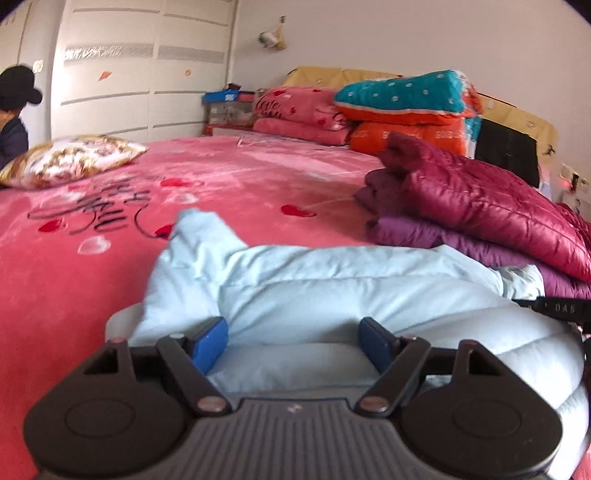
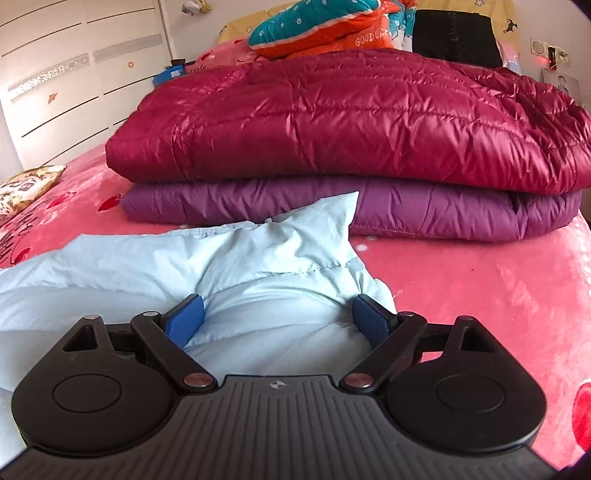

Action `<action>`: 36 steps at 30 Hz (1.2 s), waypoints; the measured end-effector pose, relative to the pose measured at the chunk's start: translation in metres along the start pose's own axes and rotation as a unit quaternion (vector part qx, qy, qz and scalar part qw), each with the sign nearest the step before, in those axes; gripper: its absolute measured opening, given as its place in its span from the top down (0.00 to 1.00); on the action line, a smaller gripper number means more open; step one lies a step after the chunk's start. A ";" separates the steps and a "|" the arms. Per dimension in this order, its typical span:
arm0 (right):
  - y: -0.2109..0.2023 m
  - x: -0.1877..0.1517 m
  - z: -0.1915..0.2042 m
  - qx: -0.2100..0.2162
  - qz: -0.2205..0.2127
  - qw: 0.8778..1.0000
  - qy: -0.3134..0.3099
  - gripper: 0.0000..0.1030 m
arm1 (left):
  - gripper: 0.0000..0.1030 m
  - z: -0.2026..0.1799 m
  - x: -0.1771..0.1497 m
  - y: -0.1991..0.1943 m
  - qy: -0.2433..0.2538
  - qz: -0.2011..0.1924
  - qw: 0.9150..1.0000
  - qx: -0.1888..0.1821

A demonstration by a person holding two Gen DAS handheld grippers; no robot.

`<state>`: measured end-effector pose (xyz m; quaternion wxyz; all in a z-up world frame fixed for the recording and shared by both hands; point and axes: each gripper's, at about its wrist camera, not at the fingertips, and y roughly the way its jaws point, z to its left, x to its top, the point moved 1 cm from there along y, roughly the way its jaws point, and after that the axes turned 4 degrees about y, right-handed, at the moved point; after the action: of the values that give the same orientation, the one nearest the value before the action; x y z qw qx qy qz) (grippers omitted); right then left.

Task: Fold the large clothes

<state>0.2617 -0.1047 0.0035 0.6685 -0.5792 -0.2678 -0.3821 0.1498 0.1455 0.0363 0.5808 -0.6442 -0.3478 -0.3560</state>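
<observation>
Lying near on the pink bed, the pale blue jacket sits between both wide-spread grippers, left gripper and right gripper. Only the left view shows a seated person far left; the right view shows the folded maroon jacket atop a purple one.

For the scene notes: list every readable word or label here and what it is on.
"GOODLUCK" (last letters unclear): orange quilt.
"Love": folded pink blanket.
"DAB": black strap; the rest is cut off.
Black script on the bed cover: unreadable.
Lettering on the black cloth: too faint.
Blue boxes: too small.
</observation>
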 end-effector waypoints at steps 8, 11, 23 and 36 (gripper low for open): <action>0.021 -0.008 0.009 -0.010 -0.007 1.000 -0.006 0.00 | 0.23 0.002 -0.008 0.011 -0.003 0.011 1.000 -0.003; 0.021 -0.015 0.011 -0.010 -0.015 1.000 -0.004 0.00 | 0.23 0.002 -0.009 0.012 -0.002 0.011 1.000 -0.002; 0.017 -0.019 0.004 -0.004 -0.019 1.000 -0.003 0.00 | 0.24 0.021 0.011 -0.013 -0.056 -0.013 0.998 -0.033; -0.042 0.000 -0.064 0.044 -0.003 0.996 0.083 0.00 | 0.14 0.109 0.019 -0.018 -0.209 0.027 0.976 -0.059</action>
<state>0.2218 -0.1690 0.0160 0.7124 -0.5145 -0.2294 -0.4185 0.1497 0.2558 0.0538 0.4658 -0.7466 -0.4224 -0.2173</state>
